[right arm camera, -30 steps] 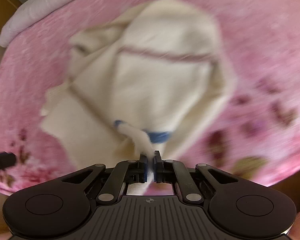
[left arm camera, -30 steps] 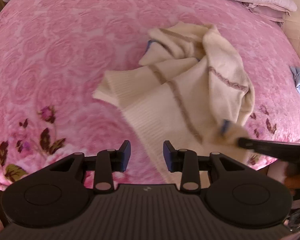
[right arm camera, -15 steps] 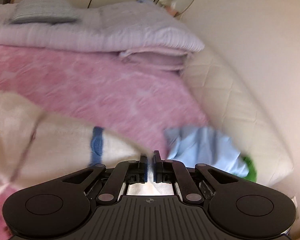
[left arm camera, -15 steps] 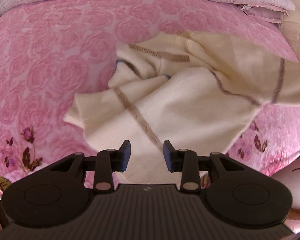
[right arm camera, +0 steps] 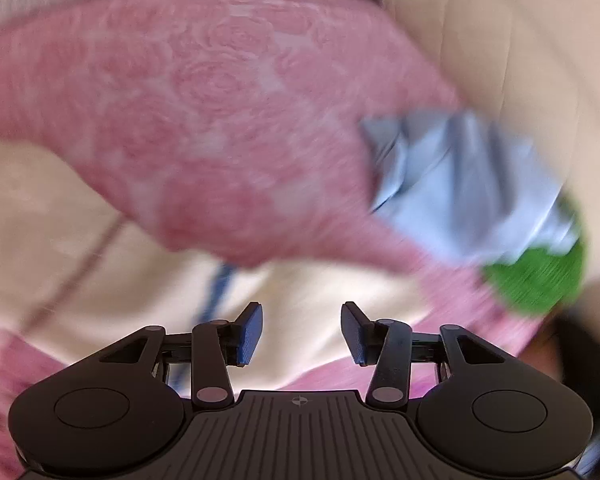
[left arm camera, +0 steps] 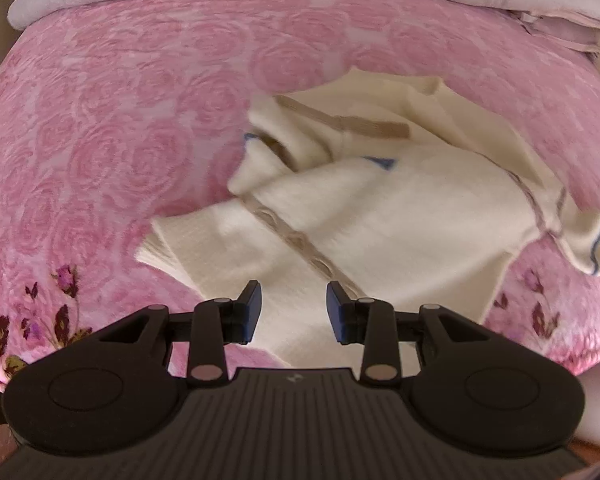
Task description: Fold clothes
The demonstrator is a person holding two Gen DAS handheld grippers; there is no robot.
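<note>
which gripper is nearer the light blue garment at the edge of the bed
Right. The right gripper, jaws opening with nothing pinched, has the light blue garment just ahead to its right. The left gripper hovers over the cream sweater, away from it.

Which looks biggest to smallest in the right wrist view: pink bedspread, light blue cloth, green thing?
1. pink bedspread
2. light blue cloth
3. green thing, partly hidden under the cloth and blurred, so its true size is unsure.

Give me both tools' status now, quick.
Left tool: open, empty, above cream sweater.
Right tool: opening, nothing gripped.
</note>
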